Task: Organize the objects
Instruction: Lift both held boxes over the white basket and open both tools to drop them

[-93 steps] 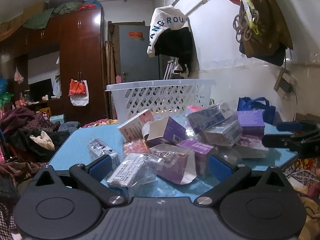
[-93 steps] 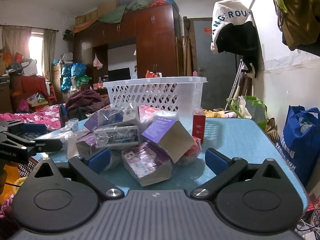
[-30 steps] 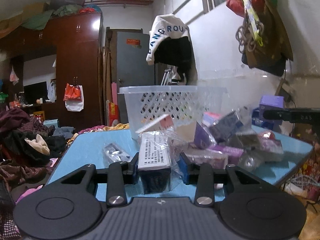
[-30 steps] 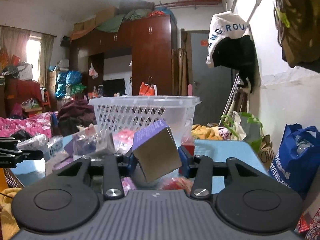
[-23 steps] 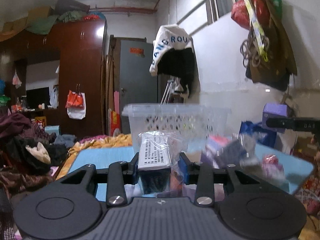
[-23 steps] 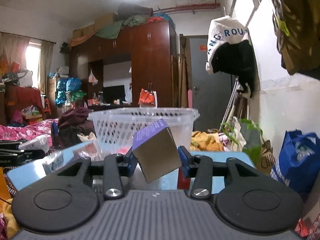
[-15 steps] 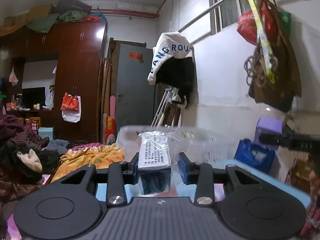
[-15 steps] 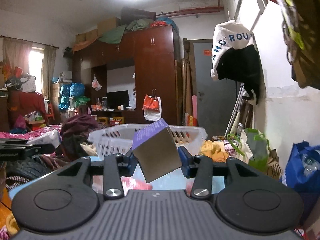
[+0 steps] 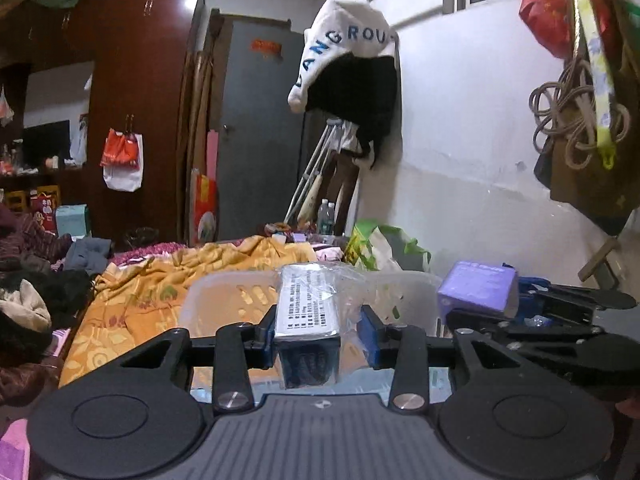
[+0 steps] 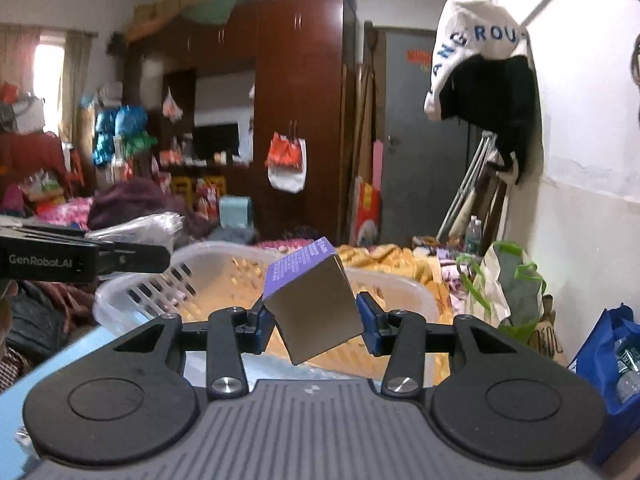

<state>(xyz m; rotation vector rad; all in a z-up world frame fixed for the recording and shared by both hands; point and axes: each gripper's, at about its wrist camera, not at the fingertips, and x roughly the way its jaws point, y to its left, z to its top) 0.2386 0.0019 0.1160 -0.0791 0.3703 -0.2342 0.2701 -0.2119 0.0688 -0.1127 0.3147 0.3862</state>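
Observation:
My left gripper (image 9: 316,328) is shut on a dark packet in clear plastic wrap (image 9: 306,312) with a white printed label on top, and its jaws are just beginning to open. My right gripper (image 10: 312,320) is shut on a tilted purple box (image 10: 316,300) with a grey face, its jaws easing slightly. Both hang just above the near rim of the white slotted basket (image 10: 136,292), which shows low in the left wrist view as the basket (image 9: 224,300). At the right of that view, the purple box (image 9: 478,292) sits in the right gripper.
The blue table (image 10: 48,364) shows only at the lower left corner. Behind the basket lies an orange patterned blanket (image 9: 168,280) on a bed. A green and white bag (image 10: 508,284) and a blue bag (image 10: 608,360) stand by the right wall. A wardrobe fills the back.
Both grippers rose and moved forward with their packages, from the pile on the table to above the basket's near rim. The pile has dropped out of view.

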